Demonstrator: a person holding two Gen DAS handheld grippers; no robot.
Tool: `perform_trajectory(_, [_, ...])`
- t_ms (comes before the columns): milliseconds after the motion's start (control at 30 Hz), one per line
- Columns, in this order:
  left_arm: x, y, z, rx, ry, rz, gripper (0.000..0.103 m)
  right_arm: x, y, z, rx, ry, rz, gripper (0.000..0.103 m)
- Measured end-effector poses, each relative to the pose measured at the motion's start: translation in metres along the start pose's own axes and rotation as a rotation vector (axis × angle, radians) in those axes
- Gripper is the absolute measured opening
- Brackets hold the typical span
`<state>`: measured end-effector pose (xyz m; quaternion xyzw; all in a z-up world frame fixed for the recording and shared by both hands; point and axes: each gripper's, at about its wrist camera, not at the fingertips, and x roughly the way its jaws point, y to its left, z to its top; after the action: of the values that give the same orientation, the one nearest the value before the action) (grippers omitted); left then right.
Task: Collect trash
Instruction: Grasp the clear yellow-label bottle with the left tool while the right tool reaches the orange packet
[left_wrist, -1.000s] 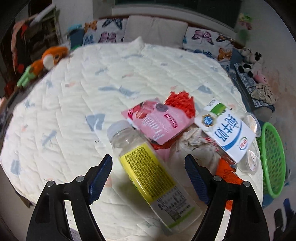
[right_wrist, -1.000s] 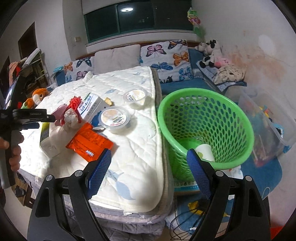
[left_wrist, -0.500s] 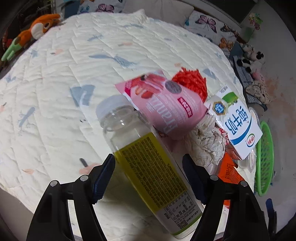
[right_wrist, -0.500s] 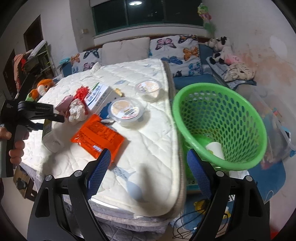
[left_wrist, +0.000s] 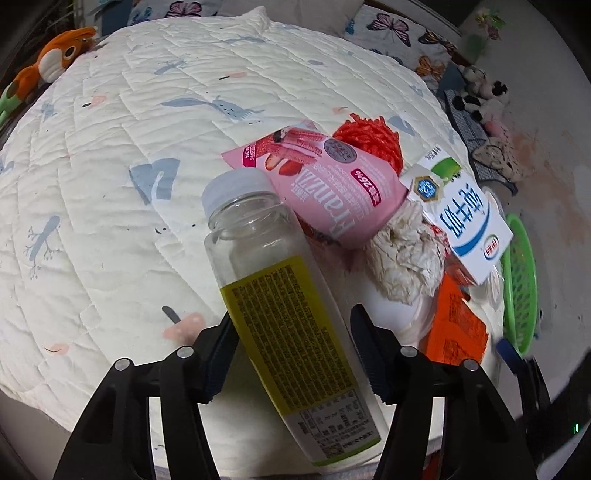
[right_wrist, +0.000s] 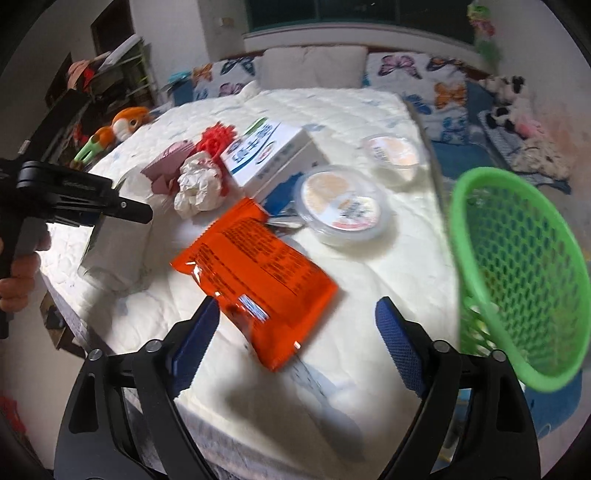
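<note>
**quilt_watcher:** So which hand is closer to a pickup? Judging from the left wrist view, I'd say the left. The left tongs (left_wrist: 290, 352) are straddling the empty bottle with the yellow label (left_wrist: 291, 325), which lies on the bed (left_wrist: 110, 147). The jaws have just been closing in, bottle between them. The left-hand pad looks right up against the label. On the other side I can still see a sliver of gap, so I wouldn't call it clamped yet.

**trashpanda22:** Agreed. The thing to watch is the axis. The bottle's long side runs from its white cap at about 11 o'clock down to its base at about 5 o'clock, so it's tilted a bit across the jaw line, not square to it. If it squeezes like that, my guess is the bottle twists slightly before it seats.

**quilt_watcher:** And the right?

**trashpanda22:** The right tongs (right_wrist: 295, 338) are wide open, jaws have just been spreading, holding nothing. The orange snack packet (right_wrist: 255, 275) sits dead ahead at 12 o'clock, its near corner poking between the pads without touching either. Its long axis goes 10 to 4 o'clock. The green basket (right_wrist: 517, 280) is off at 3 o'clock, beside the bed edge, so it's a short swing either way.
</note>
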<state>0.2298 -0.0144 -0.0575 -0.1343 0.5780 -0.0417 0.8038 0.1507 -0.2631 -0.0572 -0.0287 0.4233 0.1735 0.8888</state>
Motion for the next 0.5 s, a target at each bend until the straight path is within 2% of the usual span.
perform_trajectory(333, [0.0, 0.001, -0.004, 0.072, 0.015, -0.024, 0.055, 0.038, 0.02, 0.012, -0.13, 0.052, -0.02, 0.09])
perform_trajectory(500, [0.002, -0.005, -0.001, 0.092, 0.015, 0.007, 0.056, 0.04, 0.022, 0.012, -0.15, 0.048, -0.036, 0.09])
